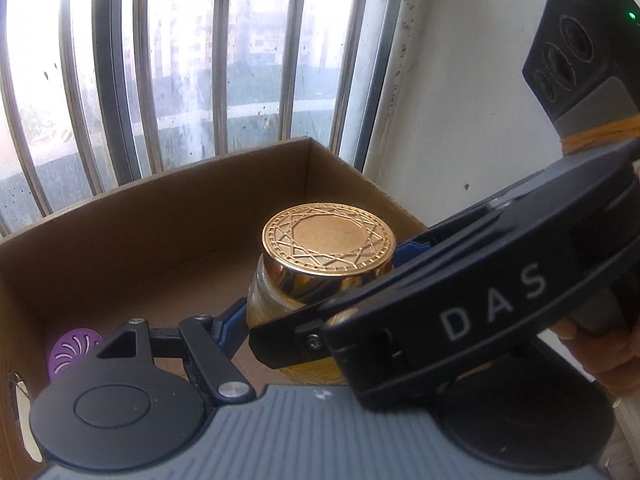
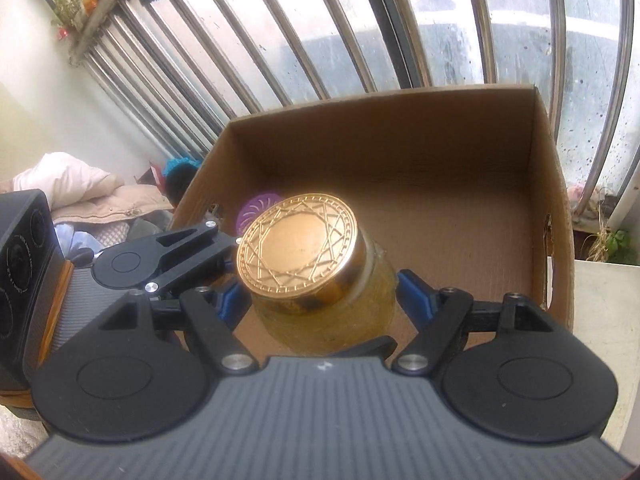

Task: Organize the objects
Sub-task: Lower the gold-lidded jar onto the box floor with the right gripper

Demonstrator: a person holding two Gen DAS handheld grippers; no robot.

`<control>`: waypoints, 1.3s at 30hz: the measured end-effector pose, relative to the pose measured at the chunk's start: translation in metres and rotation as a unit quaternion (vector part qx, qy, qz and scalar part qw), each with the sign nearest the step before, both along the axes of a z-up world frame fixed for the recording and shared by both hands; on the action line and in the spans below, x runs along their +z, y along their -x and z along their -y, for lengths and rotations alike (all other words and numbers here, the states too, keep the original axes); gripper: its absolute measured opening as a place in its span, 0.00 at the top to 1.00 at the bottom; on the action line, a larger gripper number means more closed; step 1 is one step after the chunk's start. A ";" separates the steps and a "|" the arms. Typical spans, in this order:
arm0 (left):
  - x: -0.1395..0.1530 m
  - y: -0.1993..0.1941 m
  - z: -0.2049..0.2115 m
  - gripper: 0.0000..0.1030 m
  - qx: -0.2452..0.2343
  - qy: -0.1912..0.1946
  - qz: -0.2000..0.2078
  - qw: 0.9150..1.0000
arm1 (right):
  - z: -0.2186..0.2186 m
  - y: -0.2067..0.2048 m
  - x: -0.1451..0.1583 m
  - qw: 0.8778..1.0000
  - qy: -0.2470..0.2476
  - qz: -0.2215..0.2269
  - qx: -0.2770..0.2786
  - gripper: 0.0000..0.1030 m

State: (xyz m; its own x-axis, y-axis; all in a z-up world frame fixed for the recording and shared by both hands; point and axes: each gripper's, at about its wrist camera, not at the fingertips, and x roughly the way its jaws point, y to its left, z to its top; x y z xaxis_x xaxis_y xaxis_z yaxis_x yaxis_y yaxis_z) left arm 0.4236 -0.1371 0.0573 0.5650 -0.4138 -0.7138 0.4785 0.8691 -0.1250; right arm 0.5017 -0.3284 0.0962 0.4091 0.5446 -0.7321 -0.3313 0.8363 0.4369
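Observation:
A glass jar (image 1: 276, 304) of yellow contents with an embossed gold lid (image 1: 328, 240) hangs over an open cardboard box (image 1: 160, 208). Both grippers hold it. My left gripper (image 1: 304, 320) presses a blue pad (image 1: 230, 320) on the jar's left side; its other finger is hidden under the right tool. In the right wrist view the jar (image 2: 340, 312) tilts left, and my right gripper (image 2: 320, 298) is shut on it with blue pads (image 2: 416, 292) on both sides. A purple slotted disc (image 2: 256, 208) lies in the box's left corner (image 1: 72, 348).
A barred window (image 1: 180, 80) stands right behind the box (image 2: 400, 140). A white wall (image 1: 460, 100) is to the right, with a white ledge (image 2: 600, 300) beside the box. Bedding and clutter (image 2: 72, 184) lie to the left. A hand (image 1: 600, 352) holds the right tool.

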 end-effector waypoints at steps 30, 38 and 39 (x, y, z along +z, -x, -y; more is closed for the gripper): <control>-0.031 -0.054 -0.014 0.26 0.023 0.047 -0.135 0.989 | -0.010 -0.091 -0.086 0.994 0.098 -0.035 -0.045 0.28; -0.023 -0.050 -0.013 0.26 0.024 0.045 -0.133 0.990 | -0.001 -0.085 -0.088 0.992 0.093 -0.074 -0.043 0.28; -0.021 -0.049 -0.013 0.26 0.023 0.043 -0.132 0.990 | 0.000 -0.084 -0.088 0.992 0.091 -0.078 -0.044 0.27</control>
